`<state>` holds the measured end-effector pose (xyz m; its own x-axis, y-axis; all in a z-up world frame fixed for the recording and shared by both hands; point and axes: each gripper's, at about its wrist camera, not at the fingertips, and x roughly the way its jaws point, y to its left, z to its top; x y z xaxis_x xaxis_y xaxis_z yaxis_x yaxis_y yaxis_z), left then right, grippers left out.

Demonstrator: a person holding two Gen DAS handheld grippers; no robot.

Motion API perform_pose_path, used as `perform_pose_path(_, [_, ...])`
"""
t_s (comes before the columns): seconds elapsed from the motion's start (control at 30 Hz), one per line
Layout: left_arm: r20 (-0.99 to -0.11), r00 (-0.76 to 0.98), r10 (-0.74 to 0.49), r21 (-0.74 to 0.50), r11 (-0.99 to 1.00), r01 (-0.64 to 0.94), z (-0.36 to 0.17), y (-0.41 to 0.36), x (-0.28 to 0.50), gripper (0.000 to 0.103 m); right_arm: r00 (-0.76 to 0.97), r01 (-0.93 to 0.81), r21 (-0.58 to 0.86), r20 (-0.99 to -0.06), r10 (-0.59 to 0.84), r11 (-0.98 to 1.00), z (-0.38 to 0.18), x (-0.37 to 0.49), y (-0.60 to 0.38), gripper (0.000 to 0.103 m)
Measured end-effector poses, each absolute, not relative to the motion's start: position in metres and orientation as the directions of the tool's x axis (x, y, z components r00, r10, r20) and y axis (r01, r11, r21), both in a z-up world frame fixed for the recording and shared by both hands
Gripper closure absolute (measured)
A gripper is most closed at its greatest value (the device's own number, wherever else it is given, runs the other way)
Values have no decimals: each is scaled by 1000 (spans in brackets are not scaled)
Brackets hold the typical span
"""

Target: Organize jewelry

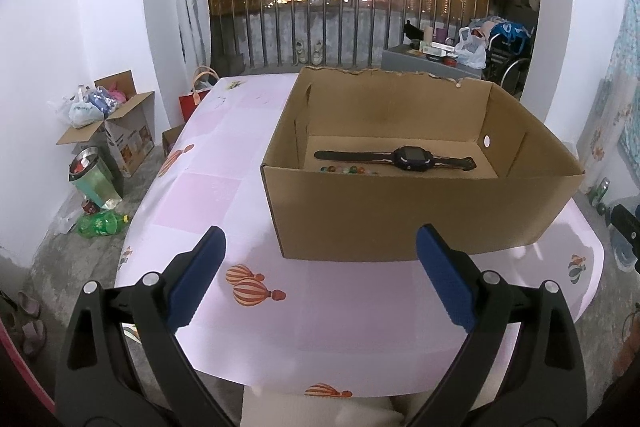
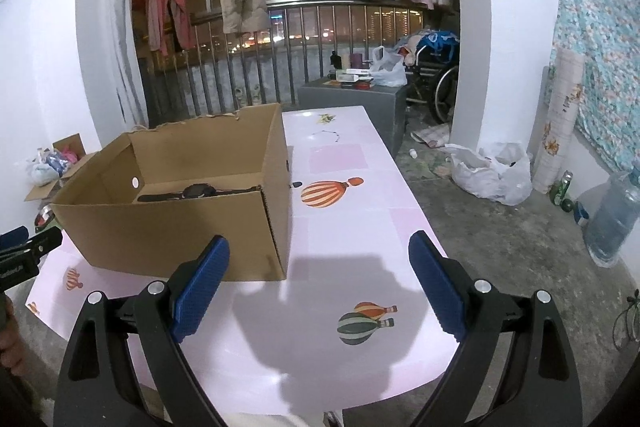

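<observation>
- Left wrist view: the left gripper (image 1: pixel 320 247) hangs spread wide and empty over the pink table (image 1: pixel 224 195), just short of the cardboard box (image 1: pixel 400 215). A black watch (image 1: pixel 408 159) lies flat on the box floor, long axis running left to right, face up. A beaded bracelet (image 1: pixel 346 169) lies in front of it, near the front wall.
- Right wrist view: the right gripper (image 2: pixel 320 247) is likewise spread wide, gripping nothing, above the table (image 2: pixel 360 227) beside the box (image 2: pixel 180 227). A thin necklace (image 2: pixel 326 135) lies on the far tabletop.

The box (image 2: pixel 168 227) wall hides part of the watch (image 2: pixel 196 191) in the right view; the beads (image 1: pixel 344 169) are too small to identify.
</observation>
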<state>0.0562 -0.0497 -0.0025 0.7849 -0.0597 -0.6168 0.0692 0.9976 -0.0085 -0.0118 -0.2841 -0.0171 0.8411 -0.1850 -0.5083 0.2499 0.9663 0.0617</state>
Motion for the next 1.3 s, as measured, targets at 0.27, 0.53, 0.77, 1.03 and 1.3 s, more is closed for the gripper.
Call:
perform_pose_path(0.27, [-610, 791, -45, -8, 999, 51, -2, -49, 53, 11, 840, 250, 62, -511, -184, 966, -17, -13, -287, 14])
perform_pose_path(0.53, [-599, 801, -2, 7, 1000, 8, 1, -45, 51, 11, 842, 235, 66, -512, -169, 970, -18, -15, -287, 14])
perform_pose_path(0.77, [-603, 797, 5, -11, 1000, -15, 1, -38, 50, 11, 846, 219, 63, -509, -157, 974, -17, -13, -279, 14])
perform_pose_path(1.03, [-603, 797, 14, -5, 1000, -22, 2, -34, 49, 11, 848, 214, 61, -507, -154, 975, -16, -12, -275, 14])
perform_pose_path(1.3, [-609, 793, 25, -8, 999, -38, 3, -31, 49, 11, 848, 214, 61, -507, -154, 975, -16, -12, -275, 14])
